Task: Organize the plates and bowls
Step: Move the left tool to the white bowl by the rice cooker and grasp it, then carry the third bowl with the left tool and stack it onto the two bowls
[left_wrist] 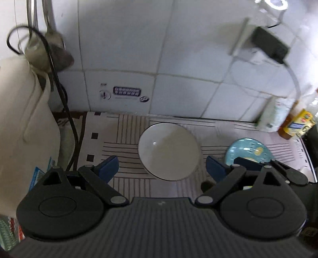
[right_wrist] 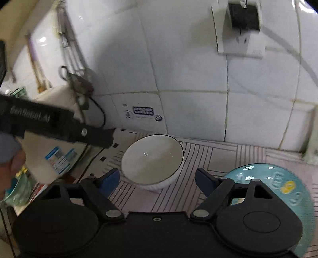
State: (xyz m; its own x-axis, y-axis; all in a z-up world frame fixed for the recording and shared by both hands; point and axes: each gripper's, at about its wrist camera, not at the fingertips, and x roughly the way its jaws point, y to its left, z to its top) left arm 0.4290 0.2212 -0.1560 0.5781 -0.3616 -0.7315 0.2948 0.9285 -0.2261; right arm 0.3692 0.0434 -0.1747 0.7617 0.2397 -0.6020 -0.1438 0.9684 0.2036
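A white bowl with a thin dark rim [left_wrist: 169, 150] stands upright and empty on a striped mat [left_wrist: 127, 127] near the tiled wall. My left gripper [left_wrist: 161, 161] is open just short of it, a blue pad on either side, neither touching. A teal plate with a yellow pattern [left_wrist: 248, 150] lies to the bowl's right, partly hidden behind the right finger. In the right wrist view the same bowl [right_wrist: 152, 160] sits just beyond my open right gripper [right_wrist: 157, 173], and the teal plate [right_wrist: 278, 184] lies at lower right under the finger linkage.
A cream appliance [left_wrist: 19, 119] with a black cable [left_wrist: 65, 111] stands at the left. Ladles [left_wrist: 53, 47] hang on the wall above it. Bottles [left_wrist: 298, 123] crowd the back right corner. A wall socket with a black plug [right_wrist: 242, 17] sits above. The other tool's black housing [right_wrist: 49, 121] crosses from the left.
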